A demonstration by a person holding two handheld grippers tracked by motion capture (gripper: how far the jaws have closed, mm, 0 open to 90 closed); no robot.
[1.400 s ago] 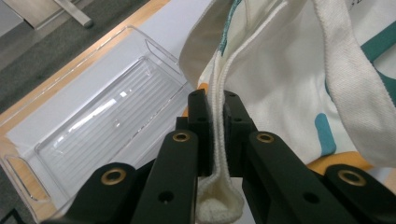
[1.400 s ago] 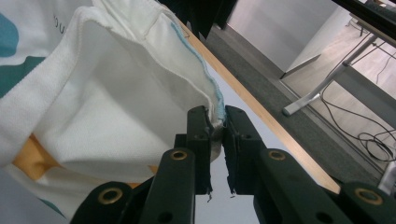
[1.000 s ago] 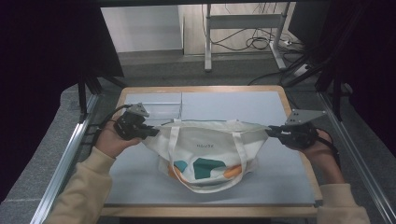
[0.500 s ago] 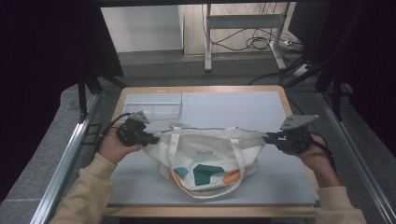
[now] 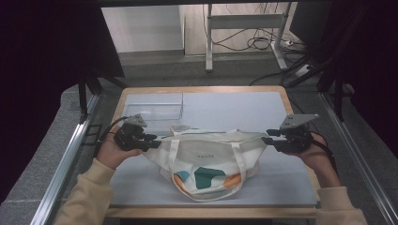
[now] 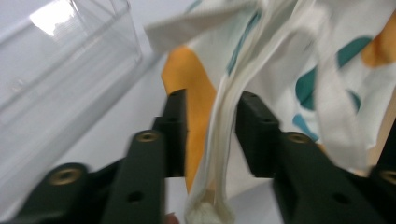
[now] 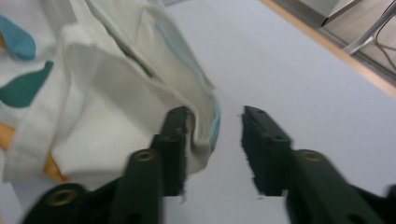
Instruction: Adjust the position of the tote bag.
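Note:
A cream tote bag (image 5: 206,154) with teal and orange patches lies spread on the grey mat, its handles looping toward the near edge. My left gripper (image 5: 156,140) is at the bag's left top corner. In the left gripper view (image 6: 210,100) its jaws stand open, with the bag's cream seam (image 6: 224,140) running loose between them. My right gripper (image 5: 266,137) is at the bag's right top corner. In the right gripper view (image 7: 212,116) it is open, the bag's edge (image 7: 201,116) resting against the left jaw and a gap to the other jaw.
A clear plastic box (image 5: 152,107) stands on the grey mat (image 5: 234,110) behind my left gripper and shows close by in the left gripper view (image 6: 60,70). A wooden rim (image 5: 202,89) frames the table. Metal rails run along both sides.
Both hands and the bag's top edge have shifted a little toward the near edge of the table. The bag sits lower and more spread on the mat.

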